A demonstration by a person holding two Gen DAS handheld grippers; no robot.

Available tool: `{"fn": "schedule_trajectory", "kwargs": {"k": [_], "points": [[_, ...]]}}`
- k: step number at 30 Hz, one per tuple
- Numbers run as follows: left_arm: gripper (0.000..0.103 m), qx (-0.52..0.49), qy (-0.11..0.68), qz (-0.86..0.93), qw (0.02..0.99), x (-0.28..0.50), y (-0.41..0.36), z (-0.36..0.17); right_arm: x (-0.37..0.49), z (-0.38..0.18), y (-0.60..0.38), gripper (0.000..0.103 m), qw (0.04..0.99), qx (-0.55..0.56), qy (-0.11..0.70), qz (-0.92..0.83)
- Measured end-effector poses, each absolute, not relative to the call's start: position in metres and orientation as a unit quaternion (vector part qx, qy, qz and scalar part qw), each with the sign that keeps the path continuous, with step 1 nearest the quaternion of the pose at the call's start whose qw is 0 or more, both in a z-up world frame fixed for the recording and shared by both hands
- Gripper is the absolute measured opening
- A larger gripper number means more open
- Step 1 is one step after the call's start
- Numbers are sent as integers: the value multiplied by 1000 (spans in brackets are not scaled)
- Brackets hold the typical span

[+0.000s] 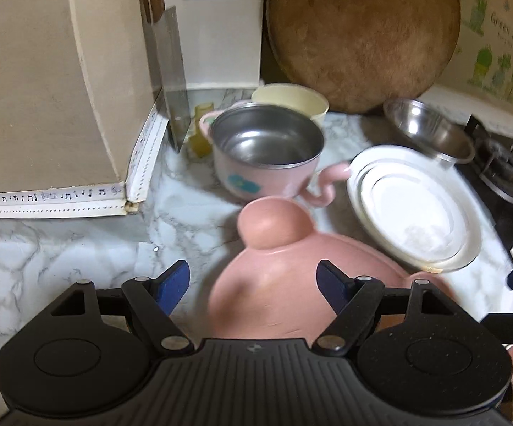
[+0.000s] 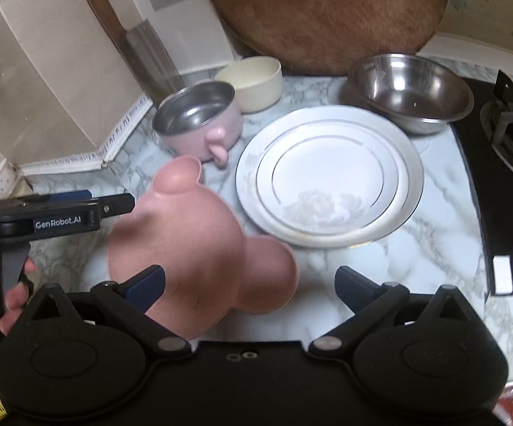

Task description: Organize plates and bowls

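Both the left gripper (image 1: pixel 253 285) and right gripper (image 2: pixel 249 284) stood wide open, gripping nothing, low in frame. The pink bear-shaped plastic plate (image 2: pixel 192 245) lay face-down at centre on the marble counter (image 2: pixel 434 234). The white gold-rimmed plates (image 2: pixel 331 177) sat stacked right of it, with the pink-handled steel bowl (image 2: pixel 199 124) above.

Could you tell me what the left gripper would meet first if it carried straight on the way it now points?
Most likely the pink bear-shaped plate, lying just ahead between the open left gripper fingers; depth is hard to judge.
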State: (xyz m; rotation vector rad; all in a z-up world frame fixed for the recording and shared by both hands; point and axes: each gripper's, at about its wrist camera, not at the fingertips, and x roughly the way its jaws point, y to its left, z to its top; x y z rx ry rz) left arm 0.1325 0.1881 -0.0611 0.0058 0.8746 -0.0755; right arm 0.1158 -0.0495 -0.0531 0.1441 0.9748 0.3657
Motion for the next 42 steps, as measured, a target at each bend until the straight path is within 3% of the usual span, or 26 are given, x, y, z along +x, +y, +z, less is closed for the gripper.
{"fn": "schedule_trajectory", "kwargs": {"k": [12,20,25,28,30,32,34,37,40,42], "points": [[78,30,470,-63,880,158,213,-94,116,-68,-24,98,856,62,495,140],[78,21,485,-77,871,170,217,-106,120,-91,-18,76,829,95,535,130],[78,13,492,-84,867,174,215,-108,120,-98,-12,68,815,115,552,135],[61,7,499,-84,863,176,215,-110,122,-100,-8,59,815,109,553,133],[61,-1,500,-82,862,177,217,-111,123,-102,-8,53,812,114,557,132],[53,-8,501,-81,862,177,219,-111,125,-105,-8,44,810,116,560,133],[38,-20,506,-82,858,178,221,-111,126,-107,-8,36,808,117,561,134],[32,-35,510,-82,856,177,224,-112,127,-108,-9,22,806,121,564,136],[21,-39,507,-87,857,173,222,-111,126,-107,-8,16,805,121,563,140],[20,-36,504,-82,859,171,221,-110,125,-106,-5,16,808,113,561,141]]}}
